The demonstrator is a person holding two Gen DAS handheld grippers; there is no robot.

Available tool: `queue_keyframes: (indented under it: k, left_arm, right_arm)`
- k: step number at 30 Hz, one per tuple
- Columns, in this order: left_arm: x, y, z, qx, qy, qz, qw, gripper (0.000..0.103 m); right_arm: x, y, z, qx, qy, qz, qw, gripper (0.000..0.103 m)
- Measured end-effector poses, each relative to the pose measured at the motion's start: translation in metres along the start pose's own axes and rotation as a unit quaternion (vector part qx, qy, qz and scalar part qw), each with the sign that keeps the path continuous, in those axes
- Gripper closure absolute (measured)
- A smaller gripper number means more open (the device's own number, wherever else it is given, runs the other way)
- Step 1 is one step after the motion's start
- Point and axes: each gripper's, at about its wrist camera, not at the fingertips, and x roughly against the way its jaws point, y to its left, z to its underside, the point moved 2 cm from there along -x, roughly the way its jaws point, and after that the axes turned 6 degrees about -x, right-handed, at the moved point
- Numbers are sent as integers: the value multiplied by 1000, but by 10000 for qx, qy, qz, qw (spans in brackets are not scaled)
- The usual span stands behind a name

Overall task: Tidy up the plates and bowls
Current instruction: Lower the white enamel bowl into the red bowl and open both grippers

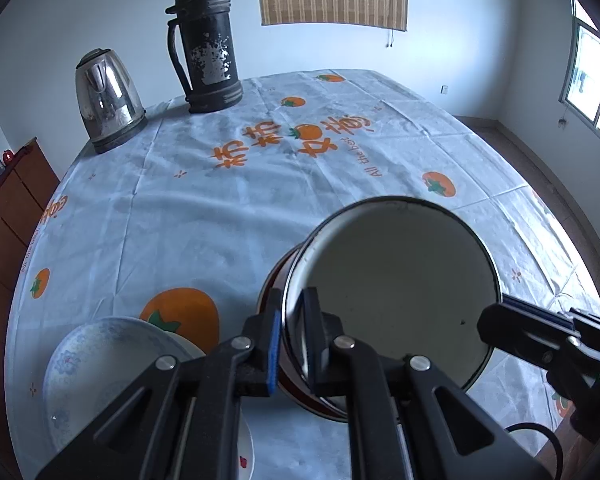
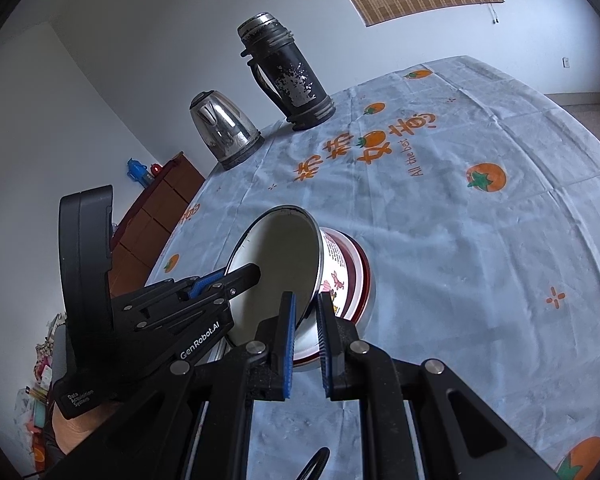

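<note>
Left wrist view: the left gripper (image 1: 294,340) pinches the thin metal rim of a round enamel bowl (image 1: 396,292), one blue ribbed pad inside, one outside. The bowl is tilted, smooth and white inside, red-banded outside. The right gripper (image 2: 306,340) pinches the same rim at another place. Just left of the bowl lies a shallow porcelain plate (image 1: 100,356) with pale blue flowers. Behind the bowl, far on the wrinkled tablecloth (image 1: 220,220), stand a shiny steel kettle (image 1: 106,100) and a worn black thermos (image 1: 206,44).

bowl (image 1: 396,292) sat tilted in second bowl (image 2: 356,276) on table (image 1: 228,216). plate (image 1: 100,364) lay left of bowls. kettle (image 1: 107,100) stood at far left edge, flask (image 1: 205,44) just right of it.
</note>
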Motion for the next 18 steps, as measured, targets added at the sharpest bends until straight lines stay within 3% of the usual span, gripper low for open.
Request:
queue_keyframes:
  k: [18]
  left_arm:
    - [-5,-4,2,-108,-1,-119,9999,95]
  right_arm:
    - [-4,-3,1,-64,83,16,9999,91]
